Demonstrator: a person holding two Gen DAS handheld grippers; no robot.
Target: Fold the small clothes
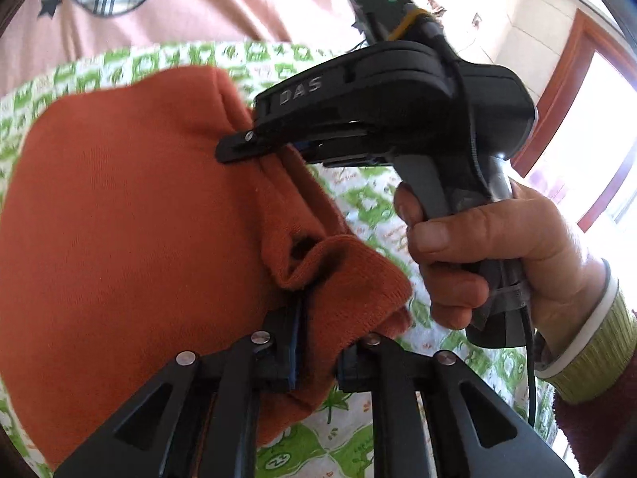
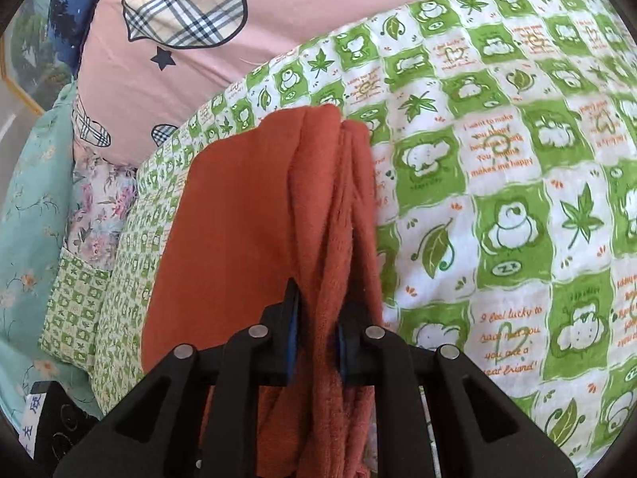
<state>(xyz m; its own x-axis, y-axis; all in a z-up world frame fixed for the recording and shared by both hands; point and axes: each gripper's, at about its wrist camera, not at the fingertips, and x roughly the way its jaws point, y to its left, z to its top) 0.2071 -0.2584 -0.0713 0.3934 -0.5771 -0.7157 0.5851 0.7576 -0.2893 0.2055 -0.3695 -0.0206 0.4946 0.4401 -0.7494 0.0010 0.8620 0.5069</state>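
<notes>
On a green-and-white checked cloth (image 2: 497, 183) printed with frogs, leaves and orange lettering lies the rust-orange knit garment (image 2: 239, 215), bunched into several upright folds along its right edge. The right gripper (image 2: 316, 342) is clamped on those gathered folds, its blue-lined fingers (image 2: 294, 318) pressed against the fabric from both sides, so the layers rise as a ridge running away from the camera. In the left wrist view the left gripper (image 1: 314, 358) is closed on a thick ribbed edge of the same garment (image 1: 119, 239), which humps up and hides most of the cloth (image 1: 378, 199) beneath it. The right gripper's black body (image 1: 398, 111), marked DAS, crosses that view from the right, its tip biting the garment's far edge, with the person's right hand (image 1: 489, 255) wrapped round the handle and a green ribbed cuff (image 1: 593, 358) at the wrist. Behind the checked cloth sits pink bedding (image 2: 278, 20) with plaid hearts and dark stars. To the left are a pale teal floral fabric (image 2: 32, 207), a lilac floral piece (image 2: 99, 207) and a small green-checked pillow (image 2: 71, 310).
</notes>
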